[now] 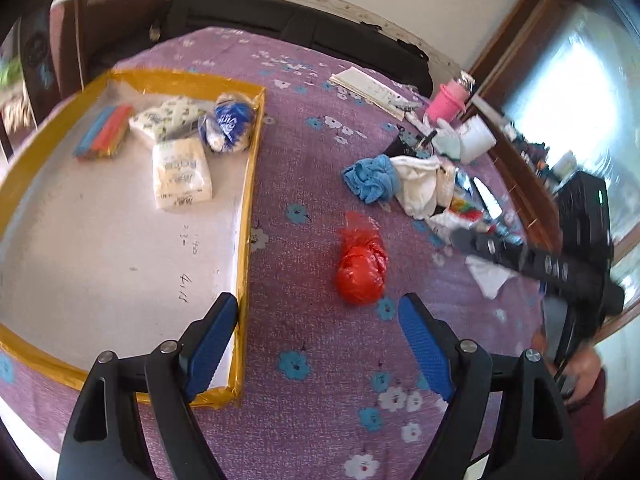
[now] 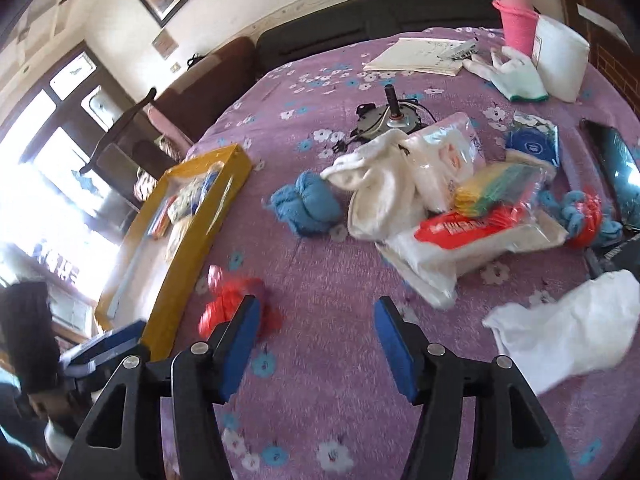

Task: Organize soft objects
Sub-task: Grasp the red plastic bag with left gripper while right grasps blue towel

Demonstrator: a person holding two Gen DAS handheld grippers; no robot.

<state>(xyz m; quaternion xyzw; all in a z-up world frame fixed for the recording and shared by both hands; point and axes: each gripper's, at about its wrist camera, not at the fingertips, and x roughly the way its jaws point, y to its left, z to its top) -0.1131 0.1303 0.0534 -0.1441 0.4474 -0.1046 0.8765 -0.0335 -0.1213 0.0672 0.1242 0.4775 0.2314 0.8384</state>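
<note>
A purple flowered cloth (image 1: 312,152) is spread over the table; a yellow-rimmed tray (image 1: 250,184) is set at its left; a red plastic bag bundle (image 1: 362,268) is seen beside the tray, ahead of the left gripper (image 1: 316,340), whose jaws are spread and empty; the right gripper (image 2: 316,344) is likewise parted over bare cloth, nothing being held.

Both wrist cams angled down, close over table, sharing red bag (image 1: 361,270), yellow tray (image 2: 188,240)

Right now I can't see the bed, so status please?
Both hand-held grippers open, empty. Crumpled red plastic bag loose on purple floral bedspread, outside yellow-rimmed tray. Path clear.
</note>
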